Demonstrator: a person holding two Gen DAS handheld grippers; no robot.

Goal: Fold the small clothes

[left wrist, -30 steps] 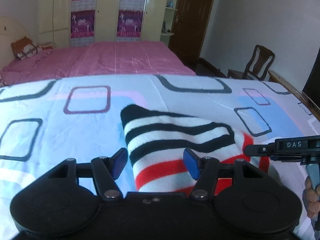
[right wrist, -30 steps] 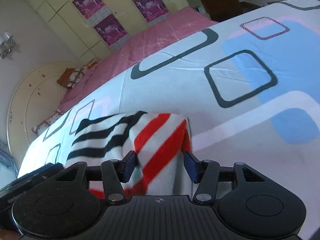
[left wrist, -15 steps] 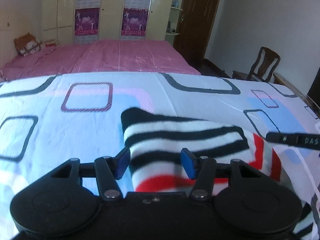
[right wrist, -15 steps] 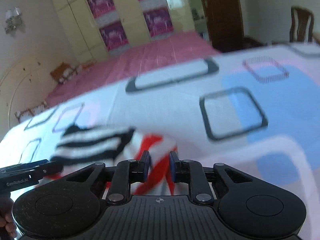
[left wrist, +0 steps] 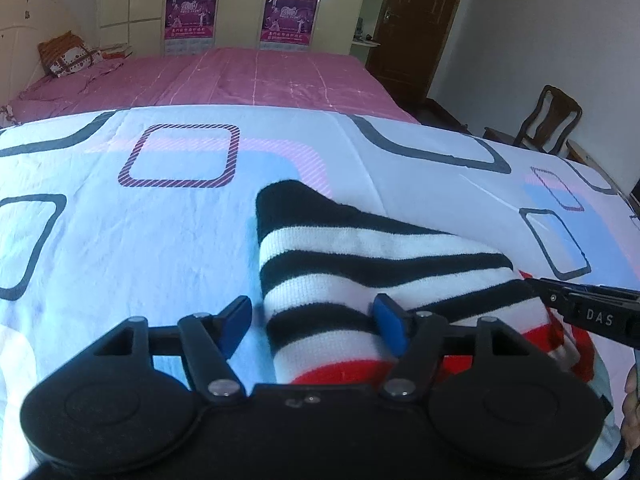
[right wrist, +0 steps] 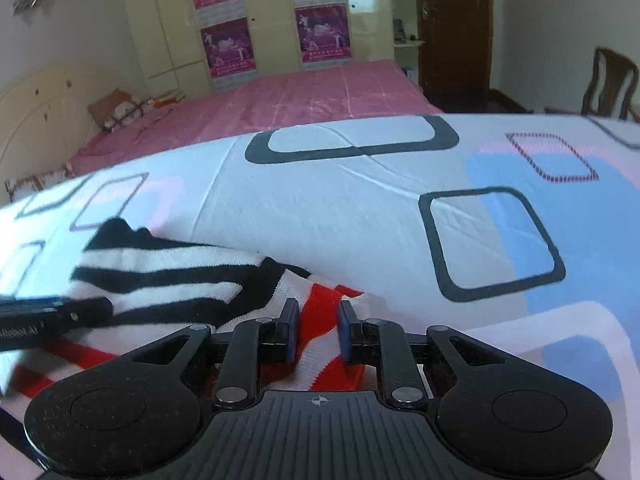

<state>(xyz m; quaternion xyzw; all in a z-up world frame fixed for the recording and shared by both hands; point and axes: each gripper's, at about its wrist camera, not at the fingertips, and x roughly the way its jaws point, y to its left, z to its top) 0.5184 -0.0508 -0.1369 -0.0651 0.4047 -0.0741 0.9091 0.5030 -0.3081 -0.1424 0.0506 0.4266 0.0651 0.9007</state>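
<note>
- On the patterned bedsheet [left wrist: 168,240], seen from the left wrist, lies a striped knit garment [left wrist: 360,256], black-and-white at its far end and red-and-white nearer the camera.
- Above its left edge, the left gripper [left wrist: 314,322] has its jaws opening; one blue pad [left wrist: 390,326] sits over the knit, the other over bare sheet, and neither presses the fabric.
- At the right border of that view the right gripper [left wrist: 588,312] reaches in over the red stripes, with part of a hand [left wrist: 632,412] below it.
- Behind the sheet are a pink bed [left wrist: 256,76], a wardrobe with posters [left wrist: 236,4], a dark door [left wrist: 416,28] and a wooden chair [left wrist: 552,120].
- From the right wrist, the right gripper [right wrist: 318,330] has its jaws drawn narrow, pinching a fold of the red-and-white part of the garment [right wrist: 168,268].
- Left of it, the left gripper [right wrist: 52,318] lies over the black stripes.
</note>
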